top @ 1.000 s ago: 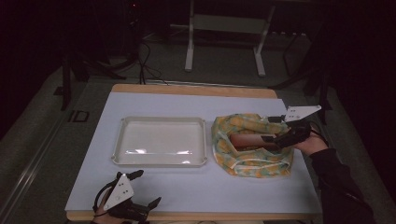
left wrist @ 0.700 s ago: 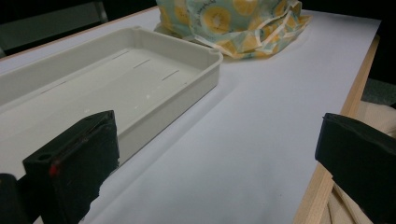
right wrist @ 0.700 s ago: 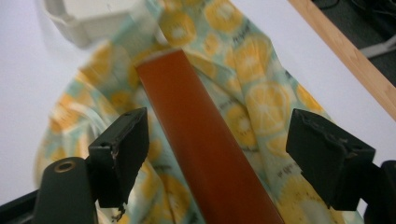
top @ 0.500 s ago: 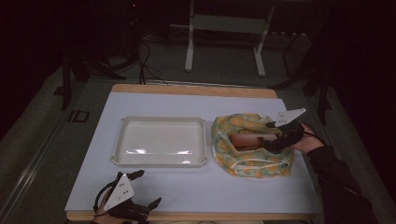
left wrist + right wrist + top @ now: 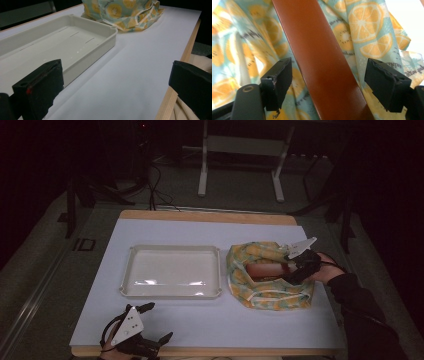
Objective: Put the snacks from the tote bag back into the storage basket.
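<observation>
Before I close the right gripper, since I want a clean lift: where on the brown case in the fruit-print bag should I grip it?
Grip the brown case across its narrow width, mid-length, coming from above. It lies long and flat on the fruit-print bag, and the right gripper already straddles it, jaws open on either side.

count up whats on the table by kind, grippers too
tray: 1
citrus-print cloth bag: 1
brown sausage-like piece, lying in the bag: 1
hand-held grippers: 2, left gripper and right gripper
total: 5
</observation>
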The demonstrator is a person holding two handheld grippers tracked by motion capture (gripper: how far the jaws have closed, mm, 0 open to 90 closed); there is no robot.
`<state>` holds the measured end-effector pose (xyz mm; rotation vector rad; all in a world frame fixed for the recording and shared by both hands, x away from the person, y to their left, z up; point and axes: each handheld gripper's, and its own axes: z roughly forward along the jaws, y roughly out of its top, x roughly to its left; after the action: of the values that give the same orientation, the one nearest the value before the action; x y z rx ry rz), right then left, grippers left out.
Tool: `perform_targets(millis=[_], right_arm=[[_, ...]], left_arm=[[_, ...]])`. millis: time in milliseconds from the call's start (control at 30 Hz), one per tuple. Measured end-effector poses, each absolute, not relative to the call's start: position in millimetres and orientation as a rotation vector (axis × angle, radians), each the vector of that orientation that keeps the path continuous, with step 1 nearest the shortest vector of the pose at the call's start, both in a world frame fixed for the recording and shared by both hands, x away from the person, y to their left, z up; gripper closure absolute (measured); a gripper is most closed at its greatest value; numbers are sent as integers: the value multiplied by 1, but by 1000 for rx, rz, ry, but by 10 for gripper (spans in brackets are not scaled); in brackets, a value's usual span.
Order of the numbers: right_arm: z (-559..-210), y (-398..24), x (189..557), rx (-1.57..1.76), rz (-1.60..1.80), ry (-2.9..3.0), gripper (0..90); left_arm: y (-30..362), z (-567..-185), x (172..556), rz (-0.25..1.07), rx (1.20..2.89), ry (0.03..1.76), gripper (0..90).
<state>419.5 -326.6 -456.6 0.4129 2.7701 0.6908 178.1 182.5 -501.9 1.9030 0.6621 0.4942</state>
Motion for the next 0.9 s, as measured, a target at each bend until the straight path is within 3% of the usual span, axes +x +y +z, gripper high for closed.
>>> perform_targets(millis=[433, 700, 900], right_arm=[[-468, -318, 424, 350, 540, 2829, 235], [-470, -321, 424, 298, 535, 2846, 400], [-469, -325, 424, 260, 555, 2874, 424]], left_arm=[[182, -502, 178, 483, 1909, 655, 0], [181, -501, 176, 487, 1903, 647, 0], [182, -501, 176, 482, 1898, 650, 0]])
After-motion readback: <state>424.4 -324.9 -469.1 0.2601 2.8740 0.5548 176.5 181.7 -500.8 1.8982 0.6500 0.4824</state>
